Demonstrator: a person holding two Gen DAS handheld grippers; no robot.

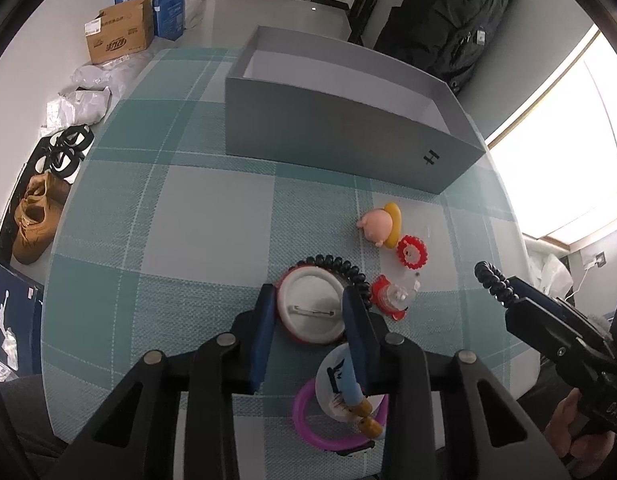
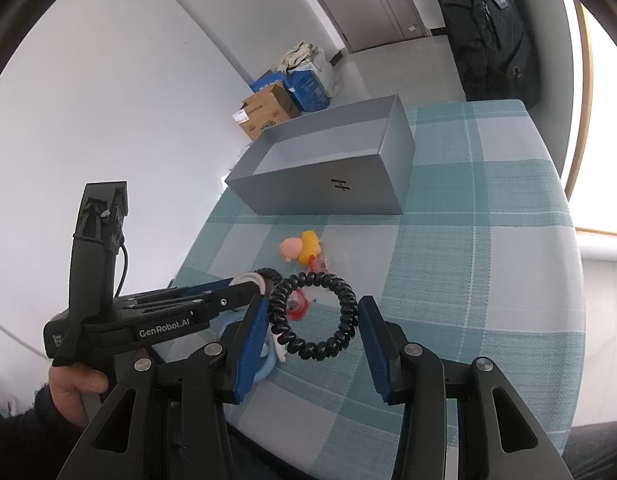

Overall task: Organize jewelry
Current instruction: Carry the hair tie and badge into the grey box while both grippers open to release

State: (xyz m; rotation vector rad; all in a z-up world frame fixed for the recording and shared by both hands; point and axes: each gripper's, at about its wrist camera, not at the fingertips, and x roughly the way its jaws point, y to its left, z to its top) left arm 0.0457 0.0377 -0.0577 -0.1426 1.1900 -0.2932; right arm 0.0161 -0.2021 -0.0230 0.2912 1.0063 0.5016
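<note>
A white round pin badge [image 1: 310,308] lies back-up on the checked cloth, and my left gripper [image 1: 310,320] is shut on its two edges. A black spiral hair tie [image 1: 342,268] curls on the cloth around the badge's far side. My right gripper [image 2: 314,332] is shut on a second black spiral hair tie [image 2: 340,296], held above the table; in the left wrist view the right gripper [image 1: 512,290] hangs at the right with that hair tie [image 1: 488,276] poking out. The open grey box [image 1: 340,132] stands beyond both grippers, and no item shows in the part of its inside that I see.
Near the box lie a pink pig charm on a yellow ring [image 1: 378,222], a red flower piece [image 1: 411,254] and a red-and-clear trinket [image 1: 390,298]. A purple ring [image 1: 308,420] and a printed badge [image 1: 334,384] sit under my left gripper. Cartons [image 1: 120,32] and shoes [image 1: 36,216] are on the floor.
</note>
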